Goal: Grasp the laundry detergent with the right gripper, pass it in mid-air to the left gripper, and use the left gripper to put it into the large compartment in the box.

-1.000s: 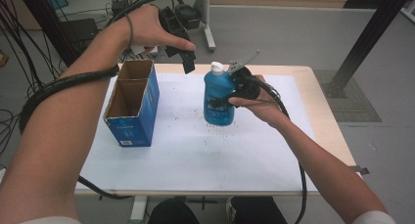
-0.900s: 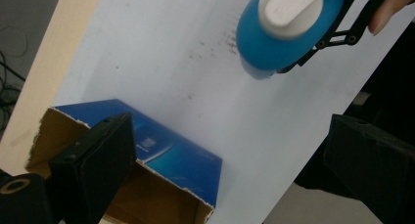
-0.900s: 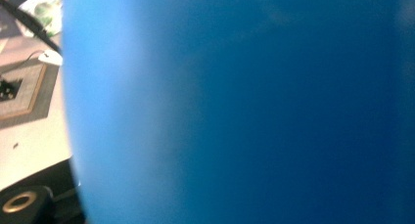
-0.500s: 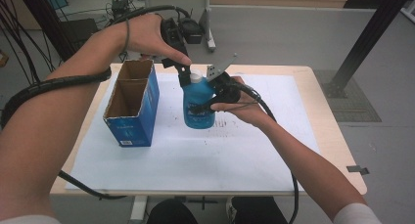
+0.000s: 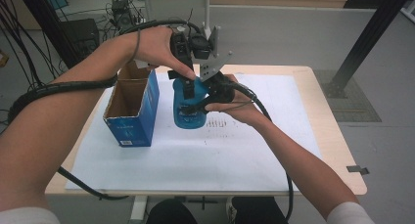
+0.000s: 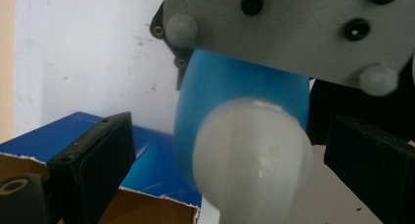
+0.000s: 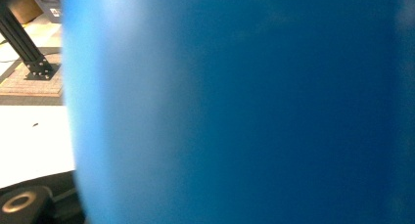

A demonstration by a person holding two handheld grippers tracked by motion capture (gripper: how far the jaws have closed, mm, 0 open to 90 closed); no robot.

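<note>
Bottle, blue, sat just right of the box, clamped by right tongs. Left tongs stood open astride its white cap; centre them before closing.

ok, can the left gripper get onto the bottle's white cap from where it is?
Probably yes: left gripper has open jaws either side of the white cap, nothing between. Right gripper holds the blue bottle.

high: overhead, forward-down | gripper views: close, share blue bottle
</note>
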